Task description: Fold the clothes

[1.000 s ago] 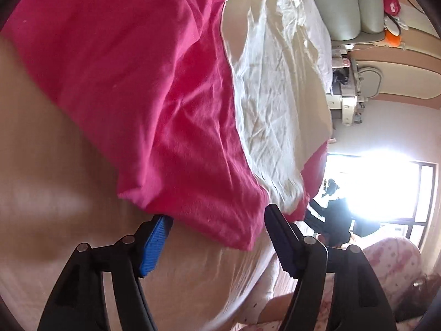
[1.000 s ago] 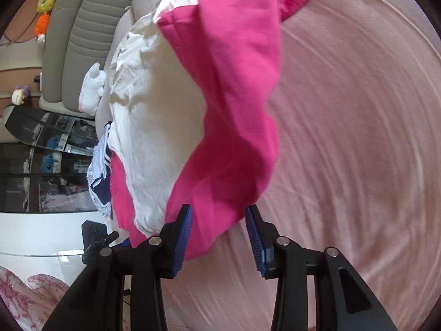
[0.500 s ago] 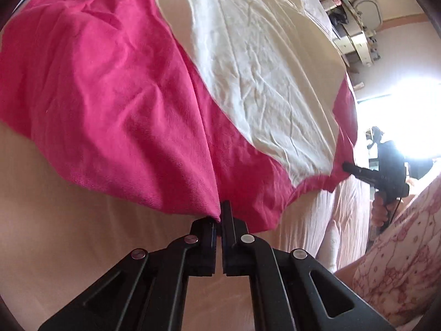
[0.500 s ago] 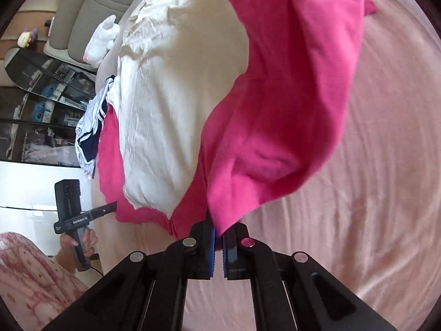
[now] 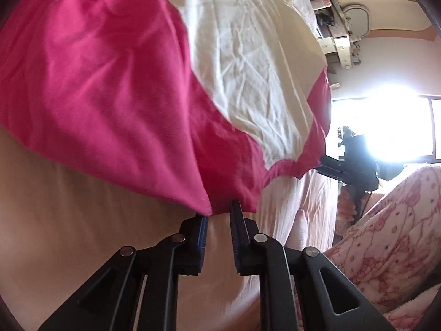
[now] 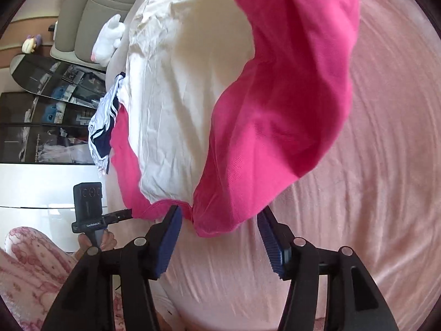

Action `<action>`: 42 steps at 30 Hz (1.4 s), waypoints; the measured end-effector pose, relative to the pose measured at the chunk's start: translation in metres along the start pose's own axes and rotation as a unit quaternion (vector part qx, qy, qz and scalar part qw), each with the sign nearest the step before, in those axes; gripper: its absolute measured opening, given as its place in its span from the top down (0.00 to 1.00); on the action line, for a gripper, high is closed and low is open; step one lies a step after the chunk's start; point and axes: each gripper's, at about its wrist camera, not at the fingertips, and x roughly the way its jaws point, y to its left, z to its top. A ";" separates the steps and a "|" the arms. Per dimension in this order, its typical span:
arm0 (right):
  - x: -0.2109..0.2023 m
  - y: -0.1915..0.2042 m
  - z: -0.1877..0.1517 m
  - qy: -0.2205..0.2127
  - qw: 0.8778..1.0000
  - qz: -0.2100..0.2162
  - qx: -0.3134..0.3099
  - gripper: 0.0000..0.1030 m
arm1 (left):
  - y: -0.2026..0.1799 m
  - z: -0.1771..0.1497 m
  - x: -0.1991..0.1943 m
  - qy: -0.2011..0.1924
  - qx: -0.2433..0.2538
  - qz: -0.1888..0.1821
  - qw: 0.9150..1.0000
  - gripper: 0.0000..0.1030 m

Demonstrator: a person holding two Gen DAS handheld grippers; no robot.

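A bright pink garment [image 5: 104, 88] lies spread on the pink bedcover [image 6: 372, 193], with a white cloth [image 5: 256, 63] on top of it. My left gripper [image 5: 219, 211] sits at the garment's near corner. Its jaws are opening, a narrow gap shows, and the corner rests at the tips without being pinched. My right gripper [image 6: 220, 209] is at the opposite near hem of the pink garment [image 6: 275, 127]. Its jaws are opening wide, and the hem lies loose between the blue pads [image 6: 168, 237]. Each view shows the other gripper held in a hand.
A navy and white striped garment [image 6: 103, 127] lies at the bed's far edge. Beyond it are a white plush toy [image 6: 107, 41] and a grey headboard [image 6: 88, 13]. The person's pink patterned sleeve [image 5: 391, 248] is close on the right. A bright window [image 5: 391, 127] glares.
A second ago both grippers stood open at the hem, then both shut on it. Now both have let go, the left parted a little and the right wide.
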 end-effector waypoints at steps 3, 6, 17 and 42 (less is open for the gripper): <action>0.021 0.005 0.000 0.023 1.000 -0.005 -0.002 0.44 | 0.000 0.005 0.013 0.007 0.003 0.022 1.000 0.86; 0.027 0.017 -0.006 0.000 0.999 -0.028 -0.041 0.44 | 0.005 0.009 0.019 -0.001 -0.019 -0.017 1.000 0.85; 0.036 0.036 -0.011 -0.017 0.996 -0.026 -0.089 0.55 | -0.010 0.007 0.029 -0.048 -0.023 -0.070 0.996 0.32; -0.003 -0.010 -0.059 0.092 0.993 -0.030 -0.060 0.70 | -0.027 -0.012 0.033 0.119 0.128 0.015 0.984 0.67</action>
